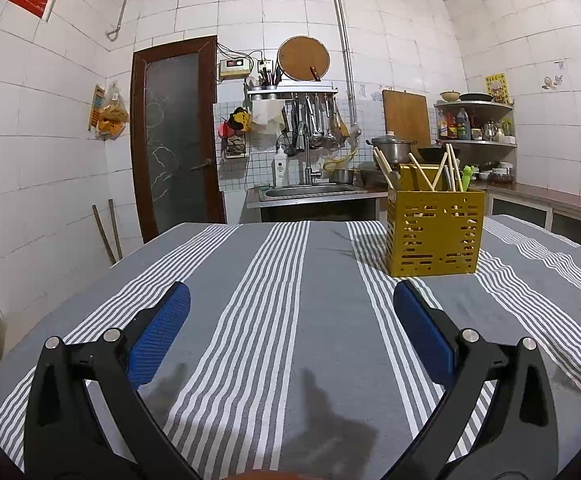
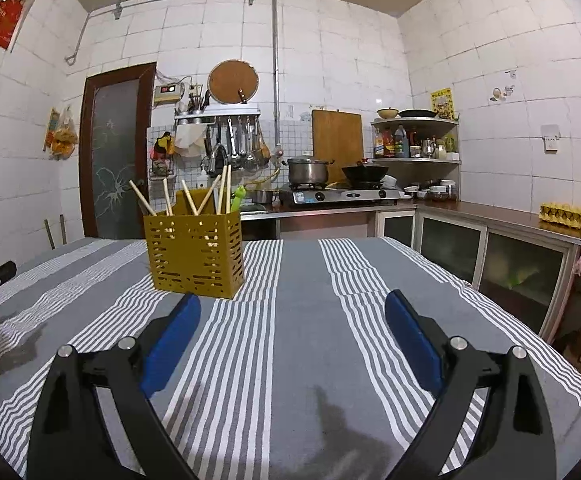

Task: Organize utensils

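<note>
Matt striped cloth (image 1: 274, 280) bears a perforated yellow caddy (image 1: 434, 232) holding pale wooden chopsticks (image 1: 420, 176).

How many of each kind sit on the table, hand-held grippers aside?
Holder: 1
Chopsticks: 6 showing, all in the holder
Green utensil: 1, in the holder
Total: 8

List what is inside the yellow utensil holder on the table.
The yellow utensil holder holds several wooden chopsticks leaning at angles, plus one green utensil at its right corner. Their lower ends show only in bits through the slots; anything short at the bottom is hidden.
</note>
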`<state>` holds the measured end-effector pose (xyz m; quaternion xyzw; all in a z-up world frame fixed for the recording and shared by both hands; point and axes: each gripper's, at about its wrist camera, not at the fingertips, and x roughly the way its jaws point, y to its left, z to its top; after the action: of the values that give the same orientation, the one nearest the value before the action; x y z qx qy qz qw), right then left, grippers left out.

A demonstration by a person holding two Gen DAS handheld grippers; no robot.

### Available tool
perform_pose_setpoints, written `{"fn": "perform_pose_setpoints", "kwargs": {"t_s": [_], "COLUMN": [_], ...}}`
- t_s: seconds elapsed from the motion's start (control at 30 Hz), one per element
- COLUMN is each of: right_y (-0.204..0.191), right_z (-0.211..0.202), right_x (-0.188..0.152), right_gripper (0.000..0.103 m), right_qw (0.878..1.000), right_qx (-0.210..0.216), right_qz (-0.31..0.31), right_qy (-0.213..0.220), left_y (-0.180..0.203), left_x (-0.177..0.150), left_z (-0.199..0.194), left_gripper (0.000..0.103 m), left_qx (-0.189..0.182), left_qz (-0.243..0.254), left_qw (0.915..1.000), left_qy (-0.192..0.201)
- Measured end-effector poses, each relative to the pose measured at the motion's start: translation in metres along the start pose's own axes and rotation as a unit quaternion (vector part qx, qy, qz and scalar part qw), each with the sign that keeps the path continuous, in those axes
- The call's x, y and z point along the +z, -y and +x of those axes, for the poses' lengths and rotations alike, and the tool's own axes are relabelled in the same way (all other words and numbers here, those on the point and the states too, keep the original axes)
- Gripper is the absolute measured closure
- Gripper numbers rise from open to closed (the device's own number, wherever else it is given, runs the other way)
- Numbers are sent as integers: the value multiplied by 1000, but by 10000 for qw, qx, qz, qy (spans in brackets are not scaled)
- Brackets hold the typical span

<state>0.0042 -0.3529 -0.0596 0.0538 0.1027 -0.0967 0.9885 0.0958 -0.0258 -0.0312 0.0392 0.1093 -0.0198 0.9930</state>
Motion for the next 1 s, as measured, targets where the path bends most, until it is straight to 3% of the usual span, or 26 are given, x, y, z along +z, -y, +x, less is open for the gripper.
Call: {"fn": "perform_pose_setpoints", "kwargs": {"t_s": [0.37,0.53,1.0], "right_y": [-8,-12,-12], "right_z": [-3,-12,-9], "right_x": [0,-1,1], "right_gripper": [11,11,11], "right_qw": [9999,9994,9995], "right_qx": [7,-53,-46], "right_qz": [-140,-255,-263], "right_qy": [19,227,155], "left_y": [-7,-5,-5], "left_x": [-1,-1,-1], "left_z": [6,5,2], "left_gripper": [5,5,5], "left_qx": [-91,-123,-122], "left_qz": [-82,-36,-29], "left_qw": [9999,9999,9999], "left_qy": [-84,-77,-47]}}
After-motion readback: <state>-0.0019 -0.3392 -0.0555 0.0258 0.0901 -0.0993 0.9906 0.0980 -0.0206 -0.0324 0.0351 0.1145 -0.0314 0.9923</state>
